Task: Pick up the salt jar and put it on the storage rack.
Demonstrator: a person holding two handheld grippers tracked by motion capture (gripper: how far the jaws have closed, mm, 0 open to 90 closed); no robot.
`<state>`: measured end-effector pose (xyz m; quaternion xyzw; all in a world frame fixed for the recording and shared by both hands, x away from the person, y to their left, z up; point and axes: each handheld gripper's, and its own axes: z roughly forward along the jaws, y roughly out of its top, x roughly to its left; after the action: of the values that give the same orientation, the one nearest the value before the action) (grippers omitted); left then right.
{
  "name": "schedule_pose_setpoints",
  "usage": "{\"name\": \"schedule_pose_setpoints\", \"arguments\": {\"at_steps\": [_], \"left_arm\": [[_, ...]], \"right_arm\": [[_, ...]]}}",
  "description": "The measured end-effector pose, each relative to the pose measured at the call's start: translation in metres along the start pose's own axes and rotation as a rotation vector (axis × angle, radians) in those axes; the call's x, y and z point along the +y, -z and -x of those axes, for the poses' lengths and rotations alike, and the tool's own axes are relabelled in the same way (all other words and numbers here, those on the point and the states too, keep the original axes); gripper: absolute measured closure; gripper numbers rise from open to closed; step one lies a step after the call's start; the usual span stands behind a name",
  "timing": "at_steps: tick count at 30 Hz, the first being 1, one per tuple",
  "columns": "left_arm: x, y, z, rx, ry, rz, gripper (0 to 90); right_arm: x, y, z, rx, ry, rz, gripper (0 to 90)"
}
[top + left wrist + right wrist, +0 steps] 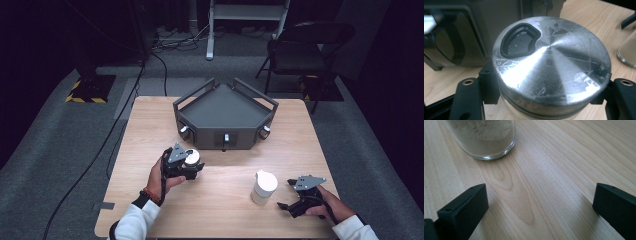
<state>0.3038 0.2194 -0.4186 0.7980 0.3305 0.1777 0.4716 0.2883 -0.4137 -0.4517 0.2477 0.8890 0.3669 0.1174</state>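
while the left tongs point(192, 165) sit near the middle of the bench point(220, 210), just in front of the grey tray point(225, 107), we can see them clenched on a glass shaker jar point(551, 72) with a brushed metal lid. in the left gripper view the black pads press on both sides of the jar just below the lid's rim, and the lid's dark pouring flap point(520, 41) faces up toward the camera. we judge this jar to be stiff, fairly light and slippery: smooth glass under a smooth metal cap, with nothing soft to bite into. the hold under the lid's lip looks the sensible one, since the rim gives the pads a ledge to catch on; gripping lower on the bare glass would risk a slide, and squeezing harder than needed could crack it. it should stay upright, because the flap may not be sealed.

further right, a second jar point(263, 187) with a white cap stands on the bench, apart from the first. the right gripper view shows its clear glass base point(486, 142) filled with pale powder, so we expect it to be bottom-heavy and just as fragile.

at the far right, the right tongs point(286, 195) rest low near the bench edge, released, with their jaws wide apart and bare wood between them, just beside that second jar but not touching it.
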Motion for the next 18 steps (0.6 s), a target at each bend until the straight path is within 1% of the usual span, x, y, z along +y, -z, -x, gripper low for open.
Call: {"name": "schedule_pose_setpoints", "arguments": {"at_steps": [4, 9, 12, 14, 16, 18], "left_arm": [[0.012, 0.000, 0.002, 0.002, -0.023, 0.007, 30.2], [0.023, -0.002, 0.003, -0.007, -0.028, 0.027, 30.2], [0.032, -0.005, 0.003, -0.006, -0.031, 0.025, 30.2], [0.036, -0.006, 0.003, -0.013, -0.032, 0.024, 30.2], [0.040, -0.007, 0.004, -0.009, -0.035, 0.022, 30.2], [0.043, -0.007, 0.003, -0.015, -0.031, 0.029, 30.2]], "right_arm": [[0.000, 0.000, 0.000, 0.000, 0.000, 0.000, 0.0], [0.000, 0.000, 0.000, 0.000, 0.000, 0.000, 0.0], [0.000, 0.000, 0.000, -0.001, -0.001, 0.000, 0.0], [0.000, 0.000, 0.000, -0.001, -0.001, 0.000, 0.0], [0.000, 0.000, 0.000, -0.001, -0.001, 0.000, 0.0], [0.000, 0.000, 0.000, -0.001, -0.001, 0.000, 0.0]]}}
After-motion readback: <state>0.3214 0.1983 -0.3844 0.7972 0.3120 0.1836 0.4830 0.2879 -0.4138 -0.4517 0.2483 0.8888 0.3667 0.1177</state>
